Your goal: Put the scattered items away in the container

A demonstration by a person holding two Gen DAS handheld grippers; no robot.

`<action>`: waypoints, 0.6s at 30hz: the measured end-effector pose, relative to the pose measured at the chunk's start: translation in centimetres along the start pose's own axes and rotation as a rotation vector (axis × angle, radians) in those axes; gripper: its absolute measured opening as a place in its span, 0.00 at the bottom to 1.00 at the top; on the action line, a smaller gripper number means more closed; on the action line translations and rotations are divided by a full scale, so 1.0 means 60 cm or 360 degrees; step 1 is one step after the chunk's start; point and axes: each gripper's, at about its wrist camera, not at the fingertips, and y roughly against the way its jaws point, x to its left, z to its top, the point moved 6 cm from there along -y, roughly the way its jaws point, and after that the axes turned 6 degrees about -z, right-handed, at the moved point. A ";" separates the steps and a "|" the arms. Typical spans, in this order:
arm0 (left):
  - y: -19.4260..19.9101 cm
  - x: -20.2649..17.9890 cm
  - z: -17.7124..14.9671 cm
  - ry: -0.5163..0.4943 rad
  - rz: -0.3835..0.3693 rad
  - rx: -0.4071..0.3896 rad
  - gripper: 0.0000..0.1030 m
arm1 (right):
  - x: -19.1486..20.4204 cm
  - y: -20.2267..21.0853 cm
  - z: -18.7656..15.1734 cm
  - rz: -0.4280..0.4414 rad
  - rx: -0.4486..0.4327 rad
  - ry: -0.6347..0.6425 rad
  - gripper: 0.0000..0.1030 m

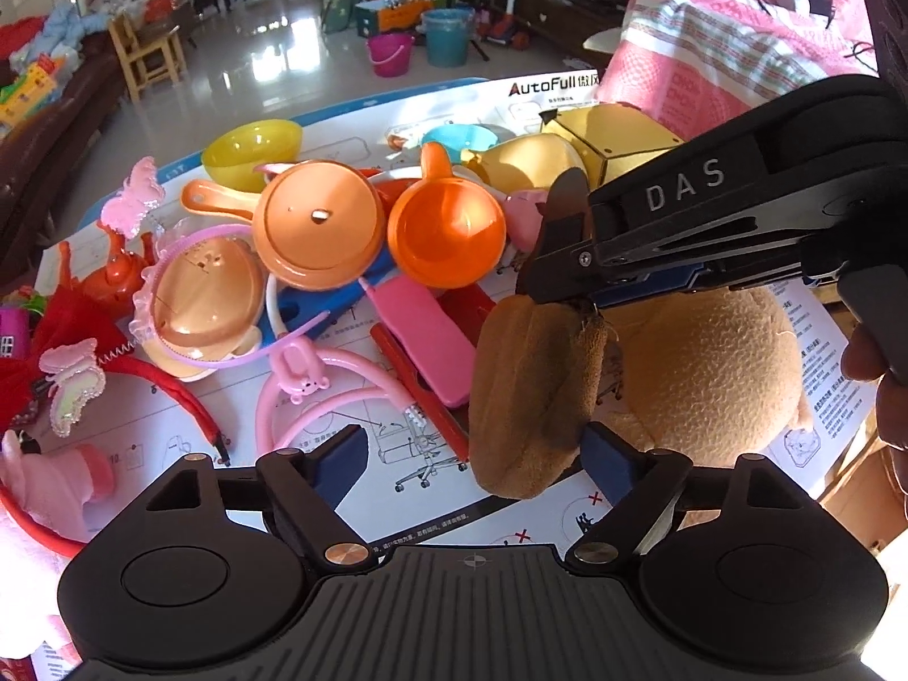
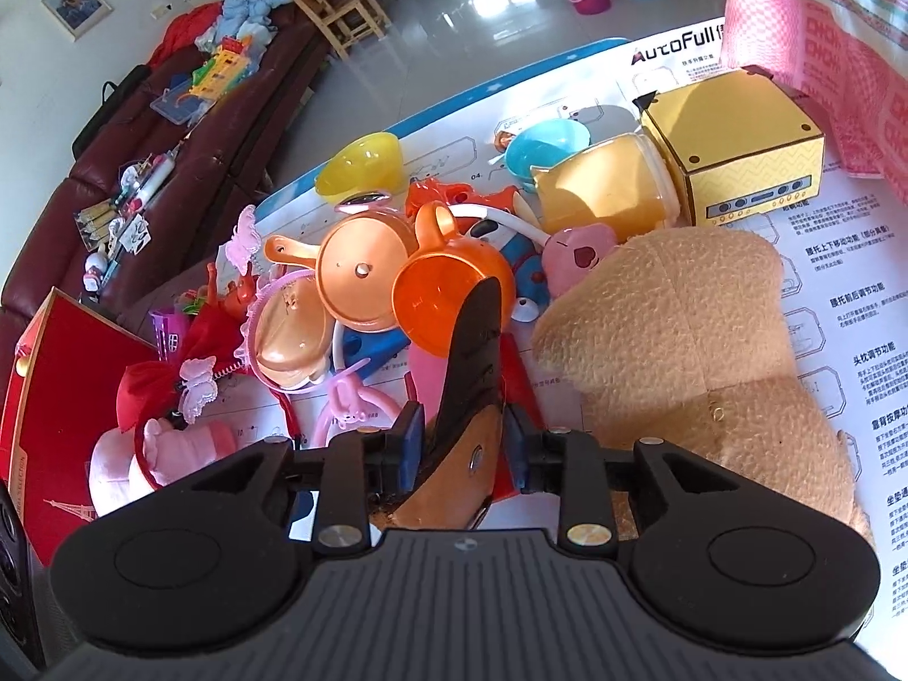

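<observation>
Tan plush toy [image 1: 709, 374] [image 2: 681, 340] lies on its side on the white printed instruction sheet [image 1: 318, 397] covering the worktop, nearest both cameras, outside any container. A darker brown flap with a black pointed tip [image 1: 533, 397] [image 2: 454, 476] stands up from it. Left claw [image 1: 474, 451]: jaws spread wide, flap between them, close against the claw's right-hand finger, left-hand finger clear of it. Right claw [image 2: 462, 437] [image 1: 553, 278]: jaws narrow, pads close on either side of the flap; whether they press on it cannot be told. Beyond the flap: flat pink plastic piece [image 1: 420, 335], looped pink headband [image 1: 329, 397]. Further on: translucent orange plastic scoop [image 1: 448, 232] [image 2: 448, 289], touching a round orange pan lid [image 1: 318, 227]. Behind these: yellow plastic bowl [image 1: 252, 147], light blue bowl [image 2: 545, 147], yellow cardboard box [image 2: 738, 159]. Red cardboard box with gold print [image 2: 57, 386] stands at the left edge, well apart from the plush toy
</observation>
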 end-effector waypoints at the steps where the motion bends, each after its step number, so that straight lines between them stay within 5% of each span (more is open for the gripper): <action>1: -0.002 -0.006 0.002 -0.0019 0.0008 -0.0003 0.82 | 0.000 0.000 0.000 -0.0009 -0.0007 -0.0001 0.33; 7: -0.022 -0.032 0.013 -0.0058 -0.0017 -0.0004 0.78 | -0.006 0.003 0.000 -0.0040 -0.0023 -0.0033 0.33; 10: -0.018 -0.036 0.010 -0.0063 -0.0127 0.0017 0.53 | -0.012 0.007 -0.002 -0.0015 -0.0013 -0.0055 0.33; 18: -0.004 -0.004 0.002 -0.0007 -0.0120 0.0025 0.55 | -0.013 0.000 -0.001 0.0047 0.0025 -0.0110 0.37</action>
